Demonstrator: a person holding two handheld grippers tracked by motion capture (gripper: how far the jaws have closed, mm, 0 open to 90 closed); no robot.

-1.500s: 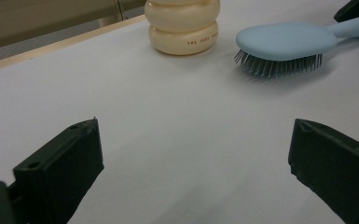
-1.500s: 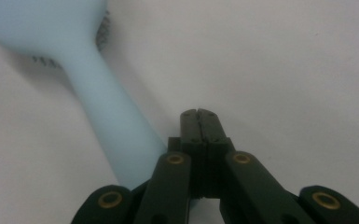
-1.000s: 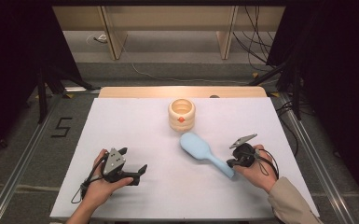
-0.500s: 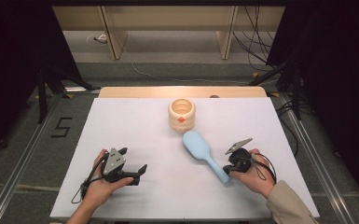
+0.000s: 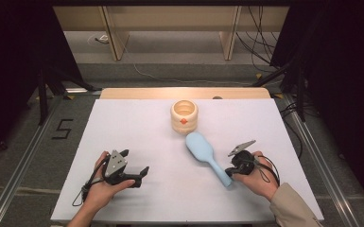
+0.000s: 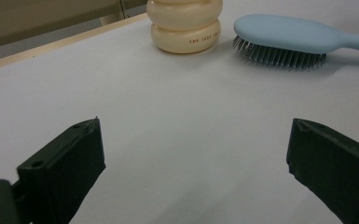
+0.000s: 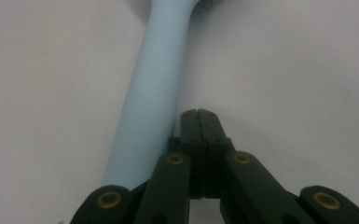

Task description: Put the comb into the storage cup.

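Right claw (image 5: 230, 171) pressed together on nothing, jaws just beside the light-blue hairbrush (image 5: 207, 156) handle near the desk (image 5: 123, 123) right front edge, probably touching it, though hard to tell in the right claw view (image 7: 199, 116). Left claw (image 5: 142, 172) spread wide, resting near the front left corner, well apart from the brush. Brush lying bristles down toward the middle, head (image 6: 279, 35) near the cream jar (image 5: 184, 116) by the far edge.

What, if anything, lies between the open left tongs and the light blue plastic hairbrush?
Nothing visible: bare white table separates the left tongs from the light blue plastic hairbrush. The cream ribbed jar stands beside the hairbrush, off that path.
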